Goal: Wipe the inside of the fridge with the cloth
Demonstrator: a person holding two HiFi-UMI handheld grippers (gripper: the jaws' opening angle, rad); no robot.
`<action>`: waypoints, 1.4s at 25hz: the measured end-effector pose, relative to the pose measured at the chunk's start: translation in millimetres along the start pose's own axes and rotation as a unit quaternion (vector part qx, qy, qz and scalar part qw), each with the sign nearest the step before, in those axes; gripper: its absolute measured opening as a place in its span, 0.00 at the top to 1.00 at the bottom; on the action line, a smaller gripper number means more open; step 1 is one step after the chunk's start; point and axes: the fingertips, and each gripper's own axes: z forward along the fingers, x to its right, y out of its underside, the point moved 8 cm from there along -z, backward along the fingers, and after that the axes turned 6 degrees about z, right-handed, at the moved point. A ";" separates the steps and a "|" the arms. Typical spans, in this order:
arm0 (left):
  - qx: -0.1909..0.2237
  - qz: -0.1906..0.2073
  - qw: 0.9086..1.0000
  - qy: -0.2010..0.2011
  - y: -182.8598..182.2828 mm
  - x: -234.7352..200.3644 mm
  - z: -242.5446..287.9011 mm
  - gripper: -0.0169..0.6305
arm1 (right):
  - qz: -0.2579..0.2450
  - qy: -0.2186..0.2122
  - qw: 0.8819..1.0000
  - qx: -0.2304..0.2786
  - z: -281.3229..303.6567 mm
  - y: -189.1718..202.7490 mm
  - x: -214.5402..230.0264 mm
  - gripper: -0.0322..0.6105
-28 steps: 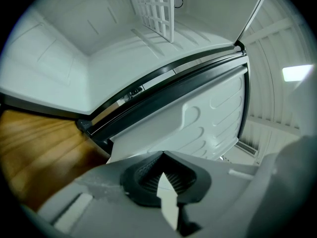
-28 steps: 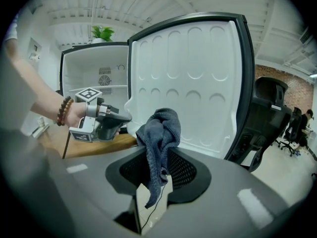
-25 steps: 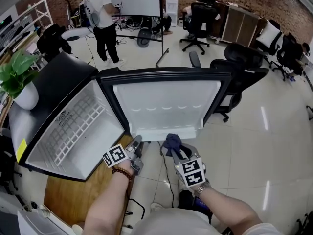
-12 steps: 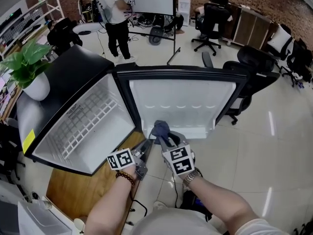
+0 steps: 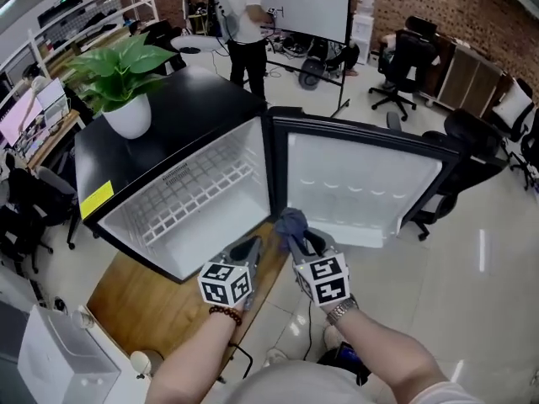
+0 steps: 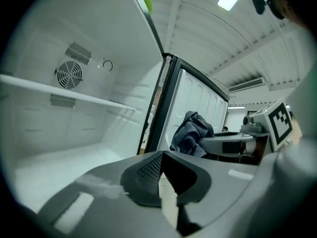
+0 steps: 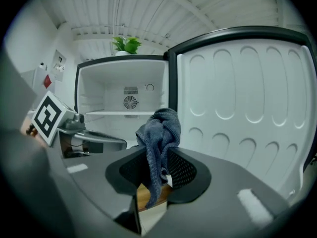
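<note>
1. there was one cloth (image 7: 159, 133), pinched between the jaws of the right claw (image 7: 157, 170). it sat in front of the hinge line where the fridge (image 5: 181, 133) met its open door (image 5: 362, 183).
2. the cloth was grey-blue and looped like towelling. it was bunched into a lump above the jaws, with a thin tail hanging down between them.
3. there were two claws. the right one stood partly closed and clamped on the cloth. the left claw (image 6: 161, 175) had its jaws pressed together with nothing between them.
4. the two claws lay side by side, low in the head view, both aimed toward the fridge opening.
5. there was one fridge, black outside and white inside, with one wire shelf (image 5: 198, 196) and one small round fan grille (image 7: 130, 102) on the back wall.
6. one potted plant (image 5: 126, 70) stood on the fridge top, and one wooden bench (image 5: 126, 293) carried the fridge.
7. a second ago the door filled the middle of the head view and the cloth sat before the door's lower edge. now the white cavity was nearer the centre, and the cloth had come across to the hinge.
8. the claws were closer together than a second ago.
9. behind, one person (image 5: 244, 15) stood at a whiteboard (image 5: 307, 2).
</note>
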 end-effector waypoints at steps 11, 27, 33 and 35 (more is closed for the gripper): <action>0.051 0.081 0.988 -0.121 -39.3 54.4 -74.3 0.97 | -0.046 -0.093 0.994 0.024 -42.2 -27.1 -24.3 0.78; 0.075 0.105 0.974 -0.187 -42.9 171.7 -123.7 0.97 | -0.063 -0.200 0.976 0.049 -135.5 -16.0 -23.2 0.79; 0.073 0.115 0.971 -0.199 -38.1 193.3 -135.0 0.97 | -0.071 -0.217 0.972 0.049 -158.1 -6.4 -28.2 0.79; 0.073 0.118 0.970 -0.201 -36.6 199.1 -137.4 0.97 | -0.073 -0.221 0.971 0.048 -163.3 -4.5 -28.3 0.79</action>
